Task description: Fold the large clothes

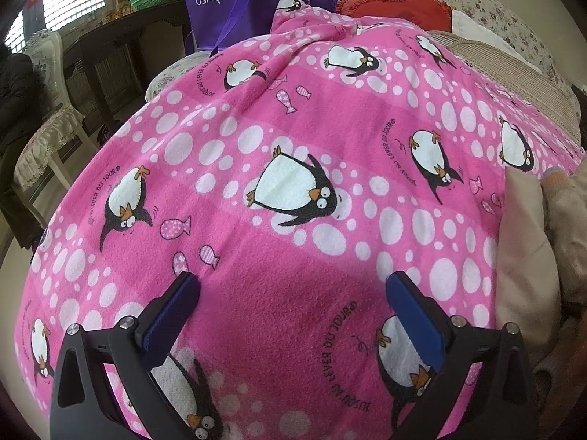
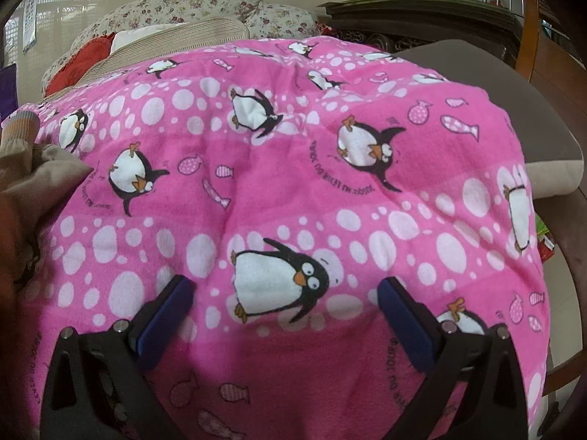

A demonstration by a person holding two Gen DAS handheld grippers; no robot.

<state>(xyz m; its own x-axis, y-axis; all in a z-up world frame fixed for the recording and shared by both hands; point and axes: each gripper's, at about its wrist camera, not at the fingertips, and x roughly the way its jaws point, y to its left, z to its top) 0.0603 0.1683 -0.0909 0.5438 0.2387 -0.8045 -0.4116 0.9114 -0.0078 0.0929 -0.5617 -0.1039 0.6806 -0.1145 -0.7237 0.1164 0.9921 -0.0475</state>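
A pink fleece cloth with penguins, fish and white dots (image 1: 279,139) lies spread over a sofa and fills both views; it also shows in the right wrist view (image 2: 293,154). A beige garment (image 1: 539,256) lies bunched at its right edge in the left wrist view and at the left edge in the right wrist view (image 2: 33,179). My left gripper (image 1: 293,286) is open and empty, just above the pink cloth. My right gripper (image 2: 286,289) is open and empty, over a penguin print.
A purple bag (image 1: 249,0) stands behind the cloth. A red cushion (image 1: 392,9) and floral cushions (image 2: 190,7) lie at the back. A chair with lace cover (image 1: 40,110) stands at left. A dark wooden cabinet (image 2: 422,14) and a brown seat (image 2: 532,102) are at right.
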